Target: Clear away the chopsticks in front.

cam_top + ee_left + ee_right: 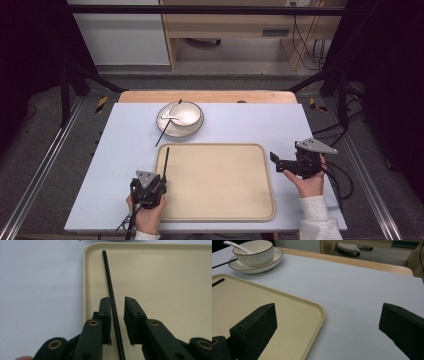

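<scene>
A thin black chopstick (165, 161) lies along the left side of the beige tray (220, 200), its far end pointing at the plate. My left gripper (161, 178) sits over its near end. In the left gripper view the chopstick (110, 287) runs between the jaws of that gripper (117, 300), close against the left pad, with a gap to the right pad. The jaws are open a little. My right gripper (276, 162) hovers off the tray's right edge, open wide with nothing between its jaws (327, 315).
At the back of the grey mat a white bowl (192, 114) with a white spoon (172, 118) stands on a plate (196, 129). A second black chopstick (166, 127) leans on the plate's left rim. Beyond the mat is the wooden table edge (207, 96).
</scene>
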Action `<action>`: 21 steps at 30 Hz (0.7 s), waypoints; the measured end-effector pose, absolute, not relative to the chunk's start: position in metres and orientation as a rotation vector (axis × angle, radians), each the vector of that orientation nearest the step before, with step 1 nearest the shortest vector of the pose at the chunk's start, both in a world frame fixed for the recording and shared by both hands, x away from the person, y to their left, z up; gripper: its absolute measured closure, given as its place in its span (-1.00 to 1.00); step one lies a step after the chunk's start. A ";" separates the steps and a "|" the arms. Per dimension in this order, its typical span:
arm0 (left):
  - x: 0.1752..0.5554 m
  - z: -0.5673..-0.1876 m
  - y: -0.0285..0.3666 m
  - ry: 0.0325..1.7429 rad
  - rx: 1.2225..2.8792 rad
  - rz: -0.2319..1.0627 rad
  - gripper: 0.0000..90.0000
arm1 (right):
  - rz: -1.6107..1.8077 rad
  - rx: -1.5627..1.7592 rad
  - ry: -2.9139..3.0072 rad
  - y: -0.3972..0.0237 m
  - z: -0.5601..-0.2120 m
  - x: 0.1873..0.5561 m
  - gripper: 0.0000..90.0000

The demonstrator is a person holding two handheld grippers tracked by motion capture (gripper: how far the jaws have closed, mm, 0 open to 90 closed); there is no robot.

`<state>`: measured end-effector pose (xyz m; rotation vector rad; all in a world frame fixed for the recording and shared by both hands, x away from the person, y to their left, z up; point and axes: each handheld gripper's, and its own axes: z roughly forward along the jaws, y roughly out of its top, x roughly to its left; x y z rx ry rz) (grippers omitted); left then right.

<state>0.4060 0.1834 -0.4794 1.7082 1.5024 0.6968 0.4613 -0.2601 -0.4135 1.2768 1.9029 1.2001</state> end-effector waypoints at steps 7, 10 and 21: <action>0.419 -0.462 0.198 1.348 1.688 0.664 0.27 | 1.208 1.282 1.891 -0.262 -0.412 0.460 -0.96; 0.427 -0.456 0.202 1.304 1.699 0.642 0.13 | 1.204 1.278 1.893 -0.262 -0.413 0.461 -0.96; 0.457 -0.438 0.212 1.201 1.736 0.608 -0.19 | 1.201 1.279 1.898 -0.262 -0.414 0.461 -0.96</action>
